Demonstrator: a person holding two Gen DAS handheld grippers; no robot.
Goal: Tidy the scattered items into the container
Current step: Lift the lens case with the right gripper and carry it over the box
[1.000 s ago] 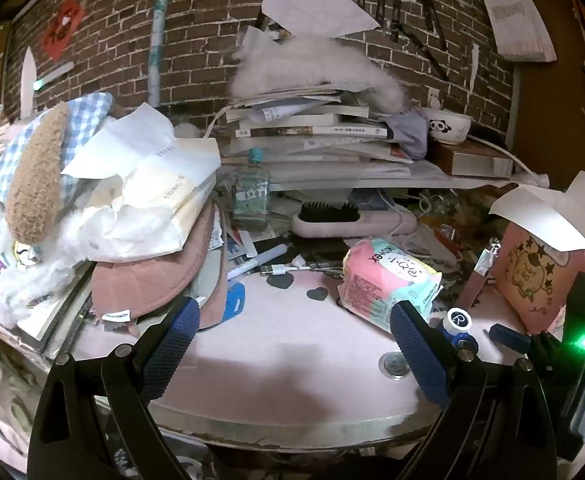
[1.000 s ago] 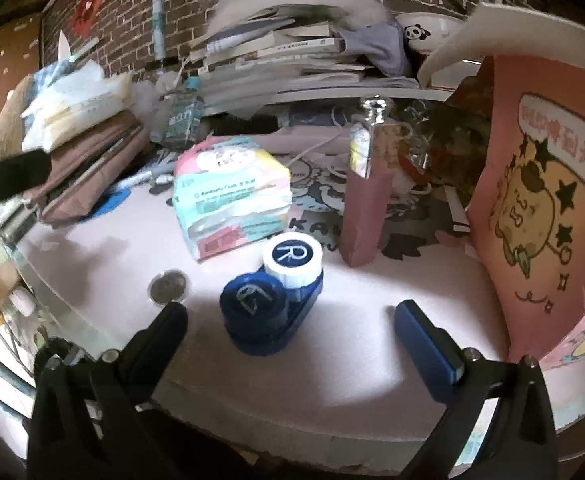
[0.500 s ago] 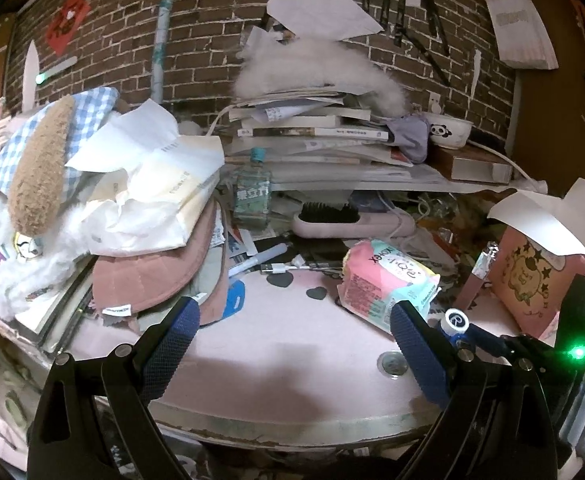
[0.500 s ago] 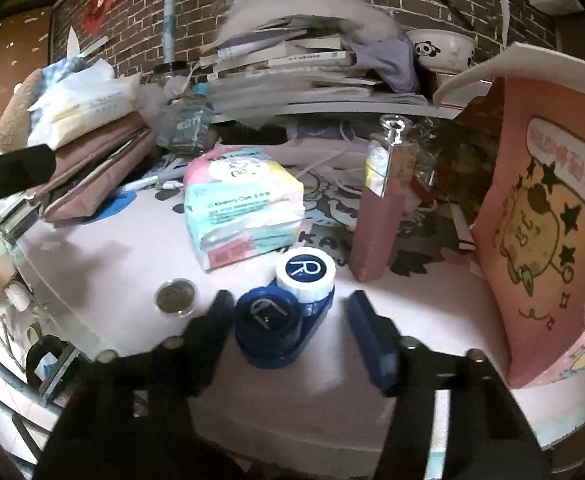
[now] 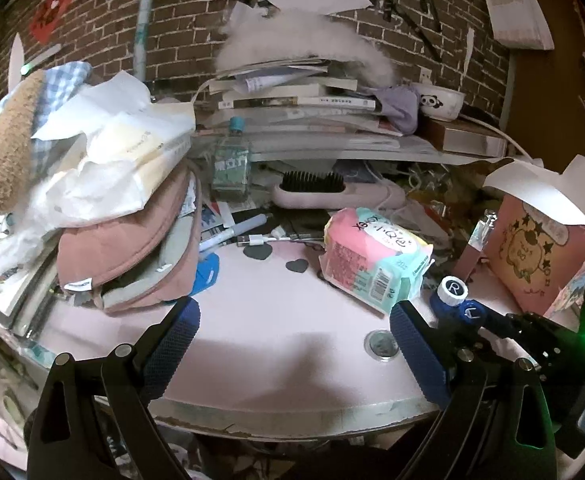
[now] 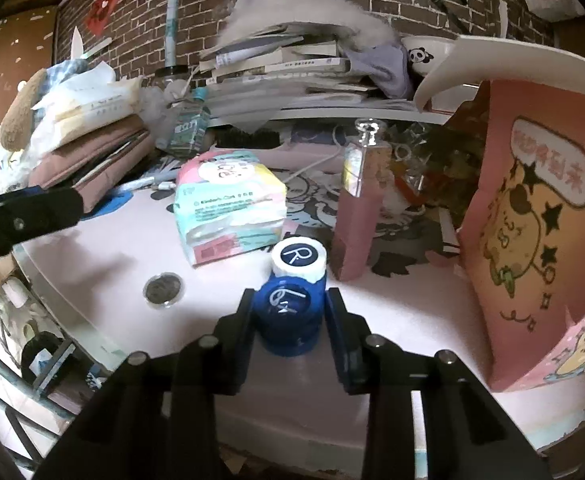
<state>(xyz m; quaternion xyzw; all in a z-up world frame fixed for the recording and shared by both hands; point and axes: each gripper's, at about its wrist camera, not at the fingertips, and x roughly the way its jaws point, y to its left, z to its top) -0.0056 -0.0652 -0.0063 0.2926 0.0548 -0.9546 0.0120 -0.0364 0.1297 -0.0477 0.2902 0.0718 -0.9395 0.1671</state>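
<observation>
Our right claw [image 6: 288, 316] has just been closing, and its jaws now sit against both sides of the dark blue plastic contact-lens case [image 6: 290, 312], which rests on the pale pink round surface [image 6: 104, 276] near its front edge; the pads appear to press on the blue cap end, so we judge the grip made or all but made. Our left claw [image 5: 292, 344] hangs wide open over the bare middle of the surface, holding nothing. The step in hand, as we read it, is the pick-up of the case. The next move calls for a firm hold and a clean lift, then a carry to the tall pink paper bag with a cartoon print [image 6: 532, 216], standing just to the right with its mouth up, which we take to be the container. The case is a small twin-well piece: one cap dark blue with a white mark, the other white-rimmed and lettered R [image 6: 299, 254], pointing away from us. Being short, smooth and round, it could slip or twist between the pads. Beyond it lie a pastel tissue pack [image 6: 228, 208], a pink square perfume bottle with a silver stopper [image 6: 362, 208], and a small round coin-like disc [image 6: 162, 289].
</observation>
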